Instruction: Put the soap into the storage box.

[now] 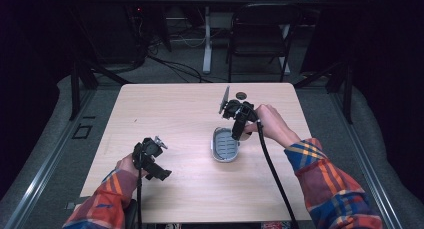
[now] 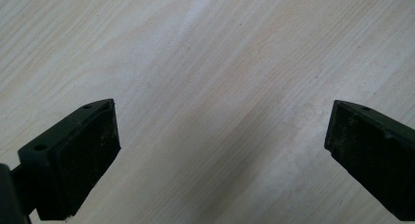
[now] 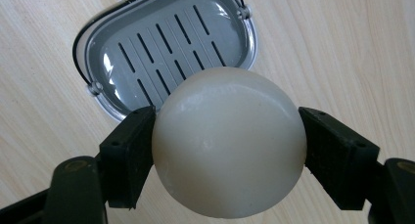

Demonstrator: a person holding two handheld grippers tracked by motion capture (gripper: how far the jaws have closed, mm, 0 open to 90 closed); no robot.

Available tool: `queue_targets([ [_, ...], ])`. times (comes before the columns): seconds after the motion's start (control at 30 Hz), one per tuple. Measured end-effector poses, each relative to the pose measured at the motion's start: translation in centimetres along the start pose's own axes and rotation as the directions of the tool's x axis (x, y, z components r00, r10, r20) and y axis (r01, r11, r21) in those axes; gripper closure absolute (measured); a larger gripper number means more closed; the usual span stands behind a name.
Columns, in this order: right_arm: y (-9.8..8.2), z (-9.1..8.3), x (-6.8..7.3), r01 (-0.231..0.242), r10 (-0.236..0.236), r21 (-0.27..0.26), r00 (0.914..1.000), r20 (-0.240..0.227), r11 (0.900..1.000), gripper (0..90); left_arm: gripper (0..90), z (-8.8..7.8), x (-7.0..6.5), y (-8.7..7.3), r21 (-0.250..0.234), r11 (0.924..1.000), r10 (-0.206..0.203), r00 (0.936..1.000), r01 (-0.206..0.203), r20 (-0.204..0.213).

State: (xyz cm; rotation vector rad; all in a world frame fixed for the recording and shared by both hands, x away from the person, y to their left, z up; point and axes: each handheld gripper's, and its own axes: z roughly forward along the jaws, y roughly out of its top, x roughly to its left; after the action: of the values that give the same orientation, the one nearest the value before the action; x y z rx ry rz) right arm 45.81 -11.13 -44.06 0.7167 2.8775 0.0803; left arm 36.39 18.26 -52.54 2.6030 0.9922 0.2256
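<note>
The item in hand is a rounded, cream-white soap bar (image 3: 227, 143), smooth and glossy. In the right gripper view it sits between the two black fingers (image 3: 128, 155), whose pads press on its left and right flanks; the hold looks square and firm. The bar is carried clear of the tabletop (image 1: 175, 119), above the near end of a grey soap dish (image 3: 166, 43).

The dish is an oval tray with a slotted insert and a thin black wire along part of its rim. Its bowl is empty. In the high view it (image 1: 225, 145) lies flat right of the tabletop's centre, with the right gripper (image 1: 239, 130) directly at its far edge, angled down towards it.

Judgement on progress: the pick-up appears complete and the bar has been brought to the dish. Lowering, seating in the bowl and release are outstanding.

The left gripper (image 1: 159, 172) takes no part. It is held low over the near left of the tabletop, well apart from the dish; the left gripper view shows its fingers (image 2: 80, 158) spread wide over bare wood, holding nothing.

A small dark round object (image 1: 241, 95) lies near the far edge; its nature cannot be determined.
</note>
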Motion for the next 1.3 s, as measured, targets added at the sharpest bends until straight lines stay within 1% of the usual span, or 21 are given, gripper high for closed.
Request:
queue_targets([
  [0.23,1.0,0.3,0.2,0.014,-0.014,0.002,0.9999,-0.01,1.0,24.6,0.0,0.0,0.0,0.0,0.003,1.0,-0.002,1.0,0.002,0.0],
  [0.33,1.4,0.6,0.3,0.015,-0.015,-0.006,0.9995,-0.029,1.0,24.6,0.0,0.0,0.0,0.0,0.002,1.0,-0.005,1.0,0.005,0.003],
  [0.37,1.4,0.6,0.3,0.015,-0.015,-0.006,0.9995,-0.029,1.0,24.6,0.0,0.0,0.0,0.0,0.002,1.0,-0.005,1.0,0.005,0.003],
  [0.5,1.9,1.0,0.5,0.023,-0.023,-0.004,0.9992,-0.032,1.0,24.6,0.0,0.0,0.0,0.0,0.001,1.0,-0.003,1.0,0.003,0.001],
  [0.53,2.1,1.3,0.7,0.021,-0.021,-0.013,0.999,-0.039,1.0,24.6,0.0,0.0,0.0,0.0,0.0,1.0,-0.004,1.0,0.004,0.0],
  [0.57,2.3,1.4,0.7,0.03,-0.03,-0.002,0.9987,-0.041,1.0,24.6,0.0,0.0,0.0,0.0,0.002,1.0,-0.005,1.0,0.005,0.001],
  [0.9,3.7,2.9,1.4,0.059,-0.058,0.015,0.9967,-0.057,0.998,24.6,0.0,0.0,0.0,0.0,0.001,1.0,-0.002,1.0,0.002,0.001],
  [1.03,4.0,3.3,1.6,0.06,-0.059,0.018,0.9963,-0.062,0.998,24.6,0.0,0.0,0.0,0.0,0.004,1.0,-0.003,1.0,0.003,0.007],
  [1.13,4.1,3.9,1.8,0.064,-0.062,0.015,0.9949,-0.079,0.998,24.6,0.0,0.0,0.0,0.0,0.009,0.9999,0.004,0.9999,-0.004,0.009],
  [1.3,4.1,4.6,1.9,0.063,-0.062,0.011,0.994,-0.09,0.998,24.6,0.0,0.0,0.0,0.0,0.006,1.0,0.001,1.0,-0.001,0.008],
])
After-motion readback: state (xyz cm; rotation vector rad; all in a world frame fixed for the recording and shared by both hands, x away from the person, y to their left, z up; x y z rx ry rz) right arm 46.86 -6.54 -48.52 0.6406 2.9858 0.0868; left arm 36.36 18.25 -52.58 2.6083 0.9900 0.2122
